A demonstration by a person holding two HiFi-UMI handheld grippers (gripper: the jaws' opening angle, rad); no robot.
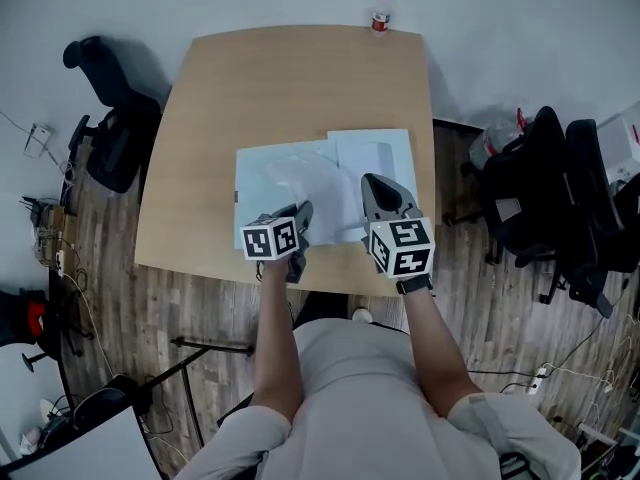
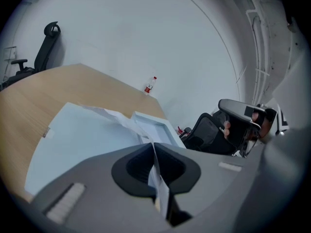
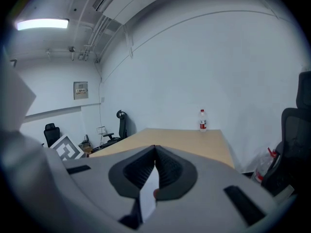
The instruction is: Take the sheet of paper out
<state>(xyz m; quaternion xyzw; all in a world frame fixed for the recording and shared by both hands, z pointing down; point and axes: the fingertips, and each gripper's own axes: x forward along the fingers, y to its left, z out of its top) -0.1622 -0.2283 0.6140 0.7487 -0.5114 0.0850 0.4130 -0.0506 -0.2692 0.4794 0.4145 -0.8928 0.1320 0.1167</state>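
The sheet [image 1: 376, 156] lies at the right of the folder [image 1: 262, 183] on the table [image 1: 250, 88], seemingly partly out. Its near edge is pinched between the closed jaws of the right gripper [image 3: 155, 153] — the left gripper [image 2: 153, 147], likewise clamped tight, holds a thin flap [image 2: 116, 118] of the folder. An uneven pull could crease or tear the sheet at the pinch — or the thin edge could slip free and the folder drag along.

L tongs [image 2: 154, 148] pinch thin sheet [image 2: 162, 188] abv table [image 2: 29, 96].
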